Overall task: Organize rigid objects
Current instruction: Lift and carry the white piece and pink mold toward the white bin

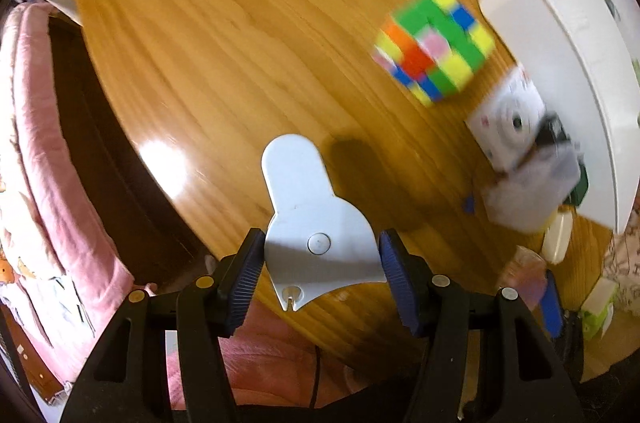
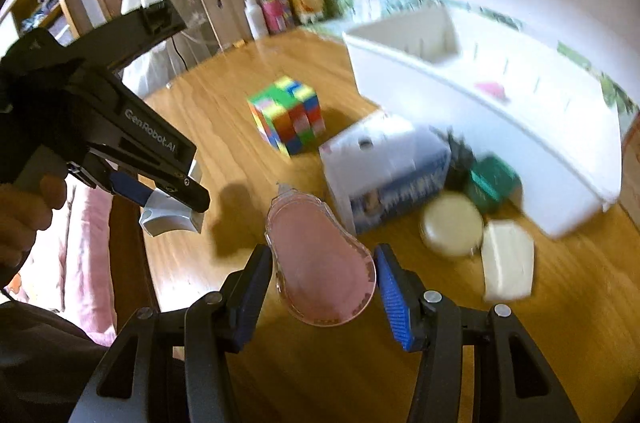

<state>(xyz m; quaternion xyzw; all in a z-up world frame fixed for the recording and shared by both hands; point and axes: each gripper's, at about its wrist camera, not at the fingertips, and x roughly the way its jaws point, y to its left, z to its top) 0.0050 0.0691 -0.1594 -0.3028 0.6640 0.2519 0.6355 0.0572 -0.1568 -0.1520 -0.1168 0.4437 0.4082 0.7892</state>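
Correction-tape dispensers are what both tongs carry, one apiece. The left gripper [image 1: 322, 265] is pinched on a white dispenser [image 1: 310, 219], its blue pads pressed against the wide body while the narrow nose sticks forward over the wooden table [image 1: 224, 35]. Seen from the right wrist view, that same left gripper [image 2: 168, 193] is held by a hand [image 2: 24, 219] above the table's near edge, with the white piece gripped between its fingers. The right gripper [image 2: 324, 287] is clamped on a pink translucent dispenser [image 2: 320, 271], which is lifted clear of the table.

Further out, a multicoloured puzzle cube [image 2: 286, 121] stands alone on the wood. Just beside it lies a white and blue box [image 2: 384, 167], and near that a round cream tin [image 2: 452, 225], a cream rectangular block [image 2: 506, 259] and a dark green item [image 2: 492, 179], too blurred to be identified. Behind them a long white organiser tray [image 2: 460, 95] with dividers runs along the wall; something pink can be made out in one compartment.

The step in hand is judged to be the carry: both pieces are picked up and not yet set down. The next move calls for each dispenser to be brought over the tray, lowered into a free compartment and only then released, with the box and cube cleared on the way.
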